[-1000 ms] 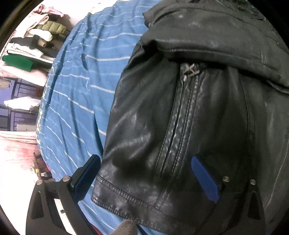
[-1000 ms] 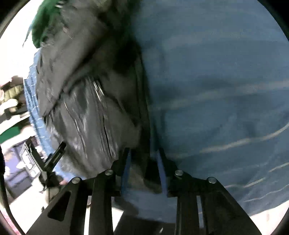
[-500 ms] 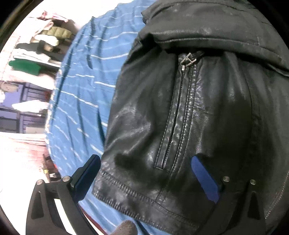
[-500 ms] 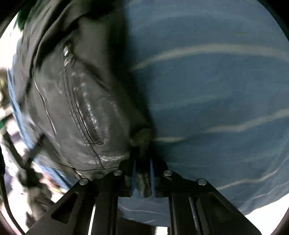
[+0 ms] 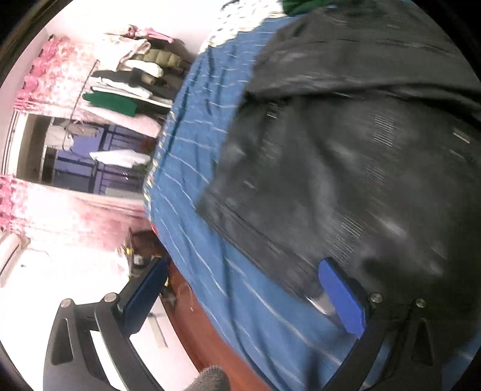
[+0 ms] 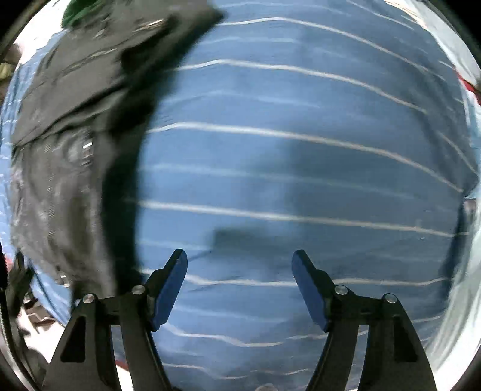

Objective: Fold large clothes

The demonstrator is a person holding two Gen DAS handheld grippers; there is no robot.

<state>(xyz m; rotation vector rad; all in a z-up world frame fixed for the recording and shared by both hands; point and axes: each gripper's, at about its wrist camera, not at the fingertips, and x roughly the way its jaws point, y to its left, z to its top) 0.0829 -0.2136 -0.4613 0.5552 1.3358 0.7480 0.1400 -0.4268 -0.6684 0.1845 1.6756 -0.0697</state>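
A black leather jacket (image 5: pixel 345 156) lies folded on a blue bed sheet with thin white stripes (image 5: pixel 192 168). In the left wrist view my left gripper (image 5: pixel 240 285) is open and wide, its right finger over the jacket's lower edge and its left finger off the bed's side; nothing is between the pads. In the right wrist view the jacket (image 6: pixel 69 144) fills the left side. My right gripper (image 6: pixel 239 264) points down over bare sheet (image 6: pixel 300 168) to the right of the jacket, its jaws opening with nothing between them.
Beyond the bed's far side stands a rack of stacked folded clothes (image 5: pixel 132 78) by a pink patterned curtain (image 5: pixel 45 78). A reddish wooden bed edge (image 5: pixel 204 340) runs along the near side, and a green garment (image 5: pixel 303 6) lies past the jacket.
My right gripper has let go of the jacket's edge, opened and lifted over bare sheet. My left gripper has drawn back from the jacket toward the bed's side, still open.
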